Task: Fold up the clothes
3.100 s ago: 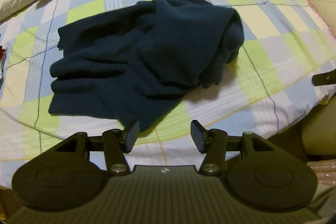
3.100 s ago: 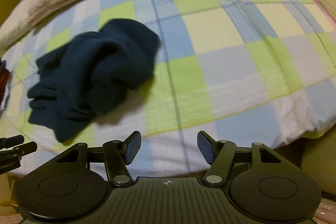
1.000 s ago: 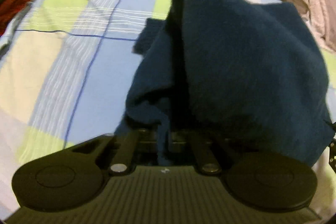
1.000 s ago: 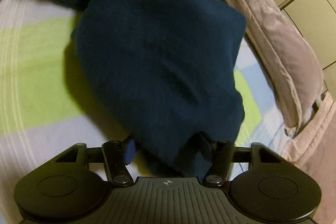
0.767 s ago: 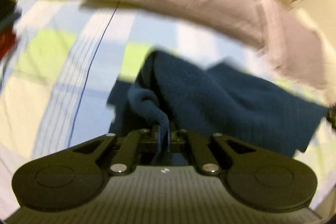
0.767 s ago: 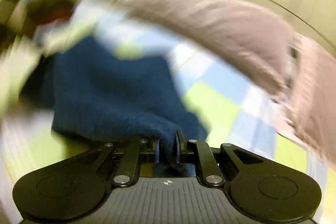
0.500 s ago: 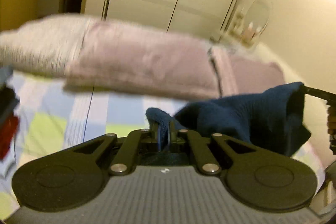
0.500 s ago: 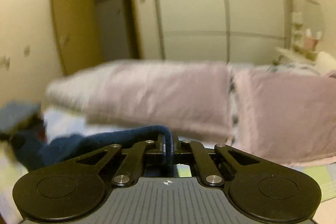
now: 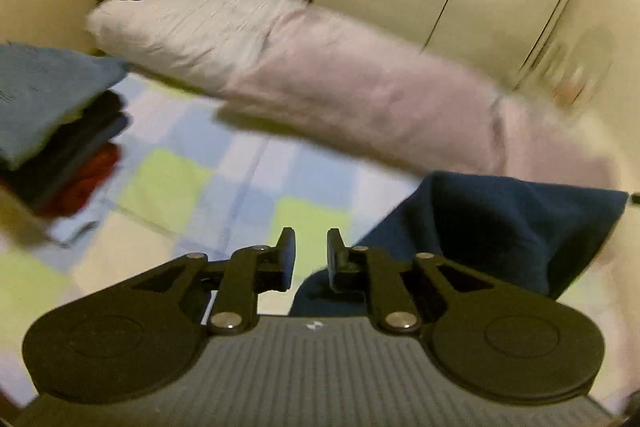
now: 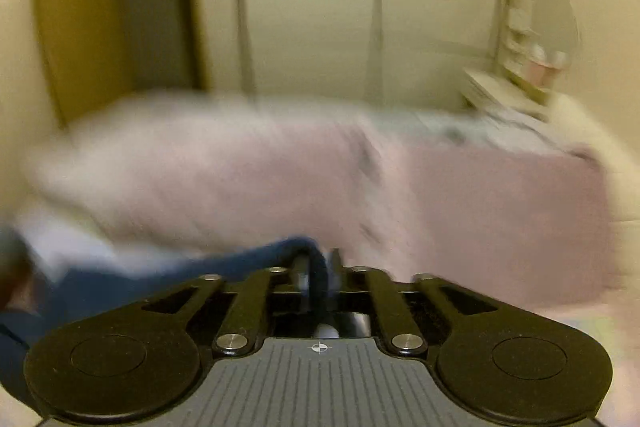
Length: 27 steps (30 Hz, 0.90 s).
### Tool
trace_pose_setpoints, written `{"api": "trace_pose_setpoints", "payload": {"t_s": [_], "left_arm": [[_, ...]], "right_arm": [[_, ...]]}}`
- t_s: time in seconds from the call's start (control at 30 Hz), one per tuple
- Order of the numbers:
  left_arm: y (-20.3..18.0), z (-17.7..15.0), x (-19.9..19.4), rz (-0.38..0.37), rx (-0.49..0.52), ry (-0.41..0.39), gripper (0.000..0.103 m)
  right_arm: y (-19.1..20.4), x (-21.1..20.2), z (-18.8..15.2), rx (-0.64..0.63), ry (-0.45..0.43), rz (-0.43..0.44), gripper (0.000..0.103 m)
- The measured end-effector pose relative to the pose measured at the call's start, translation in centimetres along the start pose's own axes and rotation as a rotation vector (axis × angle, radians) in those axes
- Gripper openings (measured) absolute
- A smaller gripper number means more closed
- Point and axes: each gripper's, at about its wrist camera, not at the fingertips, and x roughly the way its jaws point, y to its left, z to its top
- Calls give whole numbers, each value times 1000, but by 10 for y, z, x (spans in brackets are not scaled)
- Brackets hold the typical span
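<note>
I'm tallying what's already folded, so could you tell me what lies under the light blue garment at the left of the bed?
Under the light blue garment sits a dark folded piece, then a red one. Anything lower is blurred and cut off by the frame edge.

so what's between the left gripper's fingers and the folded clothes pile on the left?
Only bare checked bedsheet, in the left wrist view. The left gripper is open, holding nothing; the folded clothes pile lies apart, and the dark blue fleece garment hangs right.

No readable text, label, brand, number or sign appeared in either view; both frames were too motion-blurred for any lettering to be legible.
</note>
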Motion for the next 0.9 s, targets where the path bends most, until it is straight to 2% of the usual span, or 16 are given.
{"api": "trace_pose_setpoints", "payload": {"t_s": [0.03,0.07,0.1,0.17,0.23,0.33,0.4,0.57,0.63,0.67,0.7,0.77,0.9], "left_arm": [[-7,-11,3,19,37,14,21],[-15,-22,7,33,71,29,29],[-22,-34,11,24,83,51,36],[-37,-59,24,-18,87,112,39],[-53,-85,39,-77,80,182,40],[-76,-112,67,-131,65,266,51],[-85,-128,91,-146,44,305,54],[-109,-167,151,-184,-7,405,54],[-118,-183,175,-199,-28,444,45],[-123,-191,187,-207,-38,464,19],[-126,-195,197,-219,-48,478,5],[-120,-165,188,-301,-65,435,5],[-106,-104,171,-461,-95,342,5]], "right_arm": [[5,12,-16,-47,33,-57,61],[8,21,-37,-92,52,-91,62],[10,29,-58,-121,83,-98,62],[12,46,-102,-145,173,-80,62],[4,60,-142,-112,259,-31,62],[-5,73,-193,-63,347,14,62],[-11,81,-219,-29,387,11,62],[-22,88,-267,58,480,4,62],[-19,88,-281,79,520,17,62],[-17,87,-287,85,539,21,62],[-13,86,-294,86,554,20,62],[-12,87,-302,92,578,13,62],[-14,94,-291,118,579,-10,62]]}}
